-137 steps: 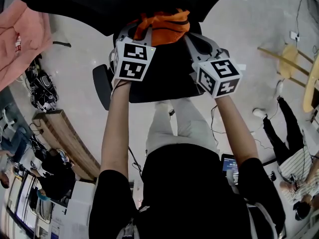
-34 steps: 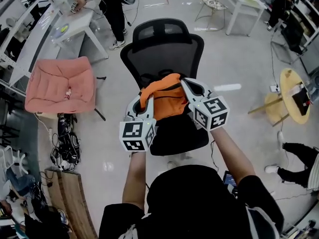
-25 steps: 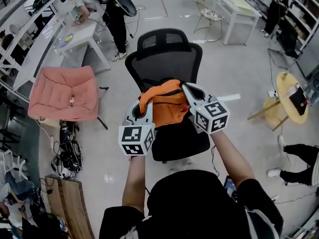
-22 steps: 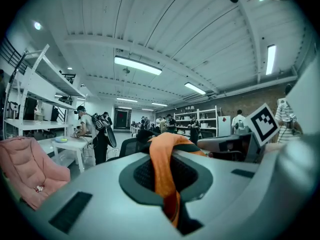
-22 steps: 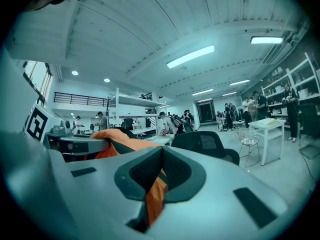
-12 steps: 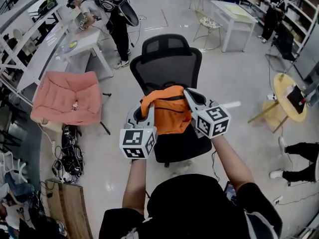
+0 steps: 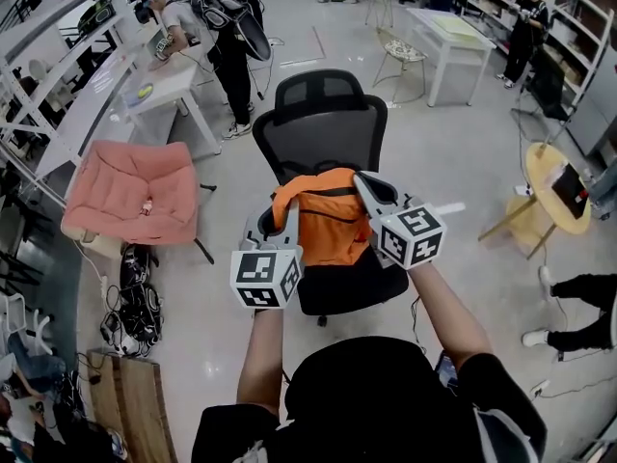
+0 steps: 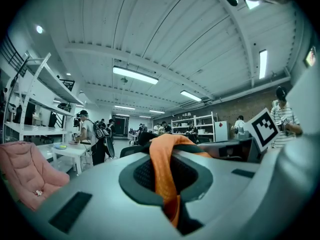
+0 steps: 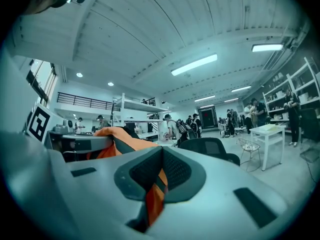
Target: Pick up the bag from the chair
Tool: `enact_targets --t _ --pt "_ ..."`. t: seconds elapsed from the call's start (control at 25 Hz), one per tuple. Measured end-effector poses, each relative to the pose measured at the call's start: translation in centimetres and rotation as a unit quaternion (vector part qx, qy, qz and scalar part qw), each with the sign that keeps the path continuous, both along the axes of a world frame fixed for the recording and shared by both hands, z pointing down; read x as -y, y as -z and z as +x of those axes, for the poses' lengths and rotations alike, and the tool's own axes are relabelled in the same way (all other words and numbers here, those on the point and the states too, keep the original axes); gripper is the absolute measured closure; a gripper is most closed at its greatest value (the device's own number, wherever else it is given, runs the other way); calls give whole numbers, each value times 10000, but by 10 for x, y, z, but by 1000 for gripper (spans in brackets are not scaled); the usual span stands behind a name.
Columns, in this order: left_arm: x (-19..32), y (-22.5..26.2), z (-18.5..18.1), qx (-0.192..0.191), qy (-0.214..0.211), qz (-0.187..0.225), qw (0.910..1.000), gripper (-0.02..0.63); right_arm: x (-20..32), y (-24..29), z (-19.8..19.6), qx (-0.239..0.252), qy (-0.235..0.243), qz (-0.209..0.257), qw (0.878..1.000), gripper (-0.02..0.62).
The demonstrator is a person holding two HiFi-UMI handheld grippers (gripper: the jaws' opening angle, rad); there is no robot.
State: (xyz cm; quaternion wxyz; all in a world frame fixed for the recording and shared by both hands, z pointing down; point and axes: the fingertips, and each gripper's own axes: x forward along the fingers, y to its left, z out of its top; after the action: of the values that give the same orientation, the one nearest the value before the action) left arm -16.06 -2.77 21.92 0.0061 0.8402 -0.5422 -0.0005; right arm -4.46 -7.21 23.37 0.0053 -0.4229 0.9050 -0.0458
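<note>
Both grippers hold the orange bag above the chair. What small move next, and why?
Probably raise the bag a little and draw it back: the left gripper and right gripper are both shut on it, yet it hangs over the chair seat.

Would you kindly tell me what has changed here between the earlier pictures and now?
The orange bag has been lifted off the chair seat, up and towards the person. The left claw and right claw stay shut on it, as before.

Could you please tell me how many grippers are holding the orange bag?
2: the left gripper is shut on a strap on the left of the bag, the right gripper on fabric at its right, both above the black chair.
</note>
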Motion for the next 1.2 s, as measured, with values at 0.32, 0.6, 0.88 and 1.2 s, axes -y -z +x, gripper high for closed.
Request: enact_targets --t 0.32,0.6,0.88,1.2 --pt "-14 8 16 -58 78 170 9998 581 -15 6 17 -115 72 96 9999 595" --pt "-36 19 43 -204 227 177 9994 581 -36 21 47 -92 189 138 9997 595" --pt "-65 25 72 -186 302 180 9992 581 -62 28 72 -21 322 177 9993 595" --pt "-108 25 105 -184 500 182 9984 581 -102 29 105 150 377 152 9991 595"
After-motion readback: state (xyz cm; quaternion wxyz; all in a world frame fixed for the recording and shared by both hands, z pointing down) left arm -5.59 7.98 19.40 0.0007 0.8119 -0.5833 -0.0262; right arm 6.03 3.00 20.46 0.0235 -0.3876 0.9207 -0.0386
